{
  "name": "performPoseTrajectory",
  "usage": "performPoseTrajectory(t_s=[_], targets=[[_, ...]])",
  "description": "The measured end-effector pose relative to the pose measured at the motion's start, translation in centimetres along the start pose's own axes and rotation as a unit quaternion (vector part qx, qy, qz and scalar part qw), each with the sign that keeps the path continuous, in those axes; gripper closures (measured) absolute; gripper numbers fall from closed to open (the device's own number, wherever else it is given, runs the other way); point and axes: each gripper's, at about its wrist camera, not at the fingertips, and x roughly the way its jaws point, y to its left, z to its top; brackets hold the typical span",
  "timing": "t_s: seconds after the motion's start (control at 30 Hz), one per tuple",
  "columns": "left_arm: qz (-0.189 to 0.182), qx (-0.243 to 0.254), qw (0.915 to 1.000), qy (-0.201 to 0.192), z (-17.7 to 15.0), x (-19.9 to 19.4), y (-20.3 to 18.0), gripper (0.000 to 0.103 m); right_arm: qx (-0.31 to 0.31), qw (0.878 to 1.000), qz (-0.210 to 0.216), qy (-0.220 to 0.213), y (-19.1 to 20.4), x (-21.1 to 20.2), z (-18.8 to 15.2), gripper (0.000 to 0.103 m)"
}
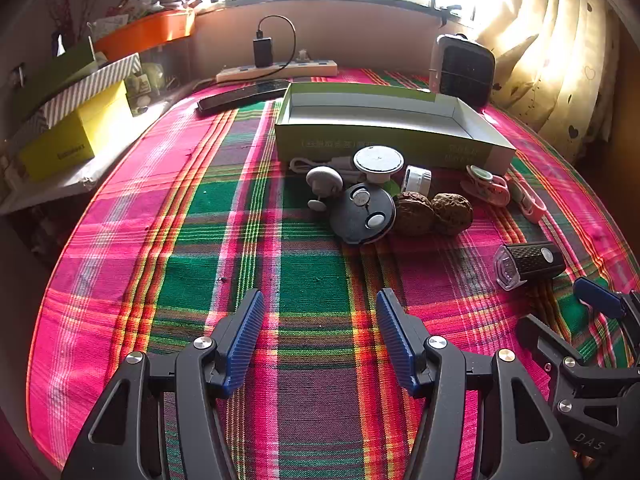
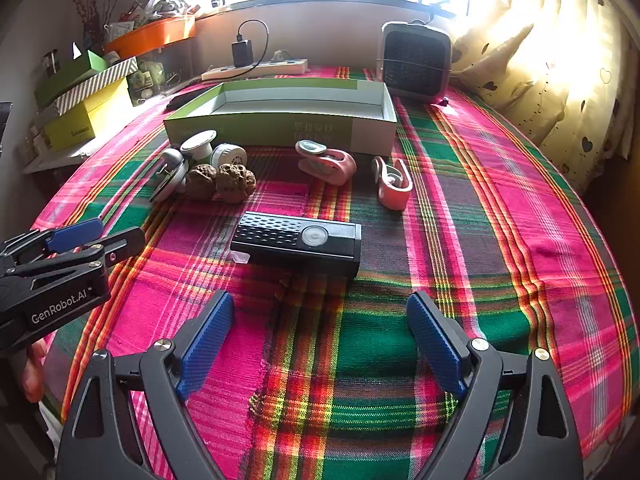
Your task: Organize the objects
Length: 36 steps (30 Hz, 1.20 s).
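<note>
Plaid tablecloth (image 2: 520, 208) under small clutter, left gripper (image 1: 320, 336) jaws apart and empty, right gripper (image 2: 320, 344) jaws apart and empty, black bike light (image 2: 296, 240) just ahead of right gripper, two walnuts (image 2: 220, 182) and pink clips (image 2: 328, 162) beside empty green tray box (image 2: 280, 130)

The box (image 1: 384, 142) hides the white cable's (image 1: 298, 165) far end.

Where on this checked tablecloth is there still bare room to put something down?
Bare cloth lies between the left gripper and the black disc, and right of the pink clips. The green box looks empty. It is crowded before the box, around the walnuts.
</note>
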Motion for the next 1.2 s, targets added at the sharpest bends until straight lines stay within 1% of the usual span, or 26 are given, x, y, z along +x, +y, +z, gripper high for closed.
performPoseTrajectory(t_s=[0.87,1.2], targets=[[0.000,-0.001,1.0000,0.000,-0.04,0.00,0.00,0.046,0.000,1.000,0.000,-0.001,0.08,0.14,-0.12,0.014],[-0.001,-0.002,1.0000,0.001,0.09,0.09,0.17,0.046,-0.010,1.000,0.014,-0.001,-0.41,0.00,-0.04,0.014]])
